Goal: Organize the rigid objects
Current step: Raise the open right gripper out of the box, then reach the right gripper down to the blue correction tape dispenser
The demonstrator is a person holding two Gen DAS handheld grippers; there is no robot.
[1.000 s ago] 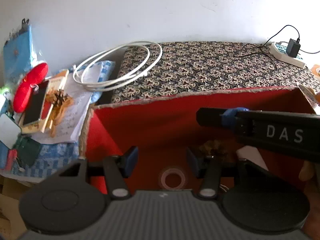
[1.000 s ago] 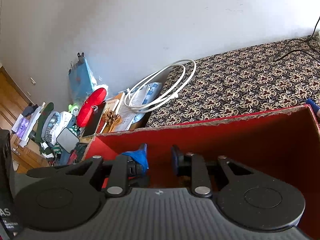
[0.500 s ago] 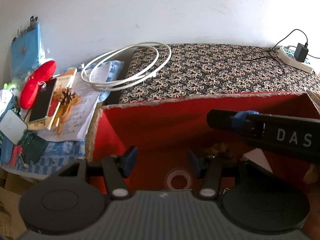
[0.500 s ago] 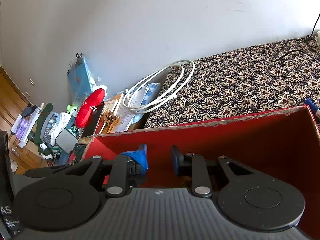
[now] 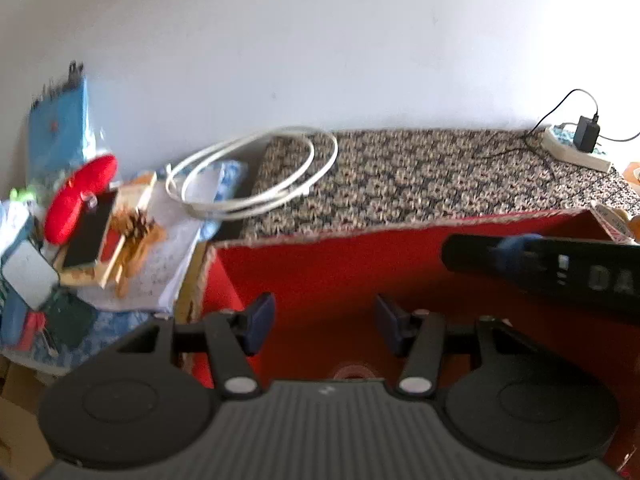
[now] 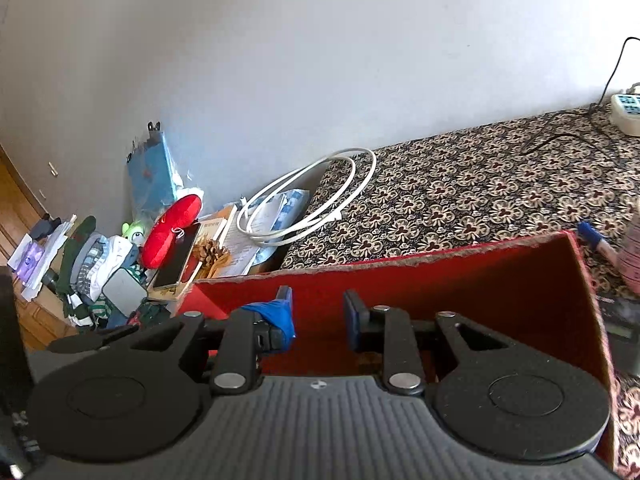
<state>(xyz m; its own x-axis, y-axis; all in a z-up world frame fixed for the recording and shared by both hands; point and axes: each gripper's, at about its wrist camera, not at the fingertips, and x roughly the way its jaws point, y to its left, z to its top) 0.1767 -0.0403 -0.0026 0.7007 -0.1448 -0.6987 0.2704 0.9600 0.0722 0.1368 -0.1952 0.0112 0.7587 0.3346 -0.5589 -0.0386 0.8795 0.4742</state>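
Observation:
A red open box stands on the patterned bedspread; it also shows in the right wrist view. My left gripper is open and empty over the box's left part. A clear tape roll lies on the box floor just below it, mostly hidden. My right gripper is open and empty above the box's left half; its finger reaches into the left wrist view from the right. Other box contents are hidden.
A coiled white cable lies at the bed's left edge. Left of the box sit a red plush, a phone, a pine cone and papers. A power strip with a charger lies far right.
Both grippers have lifted and tilted up, so less of the box floor shows. The left view has swung slightly left and is blurred. Both jaws stay open.

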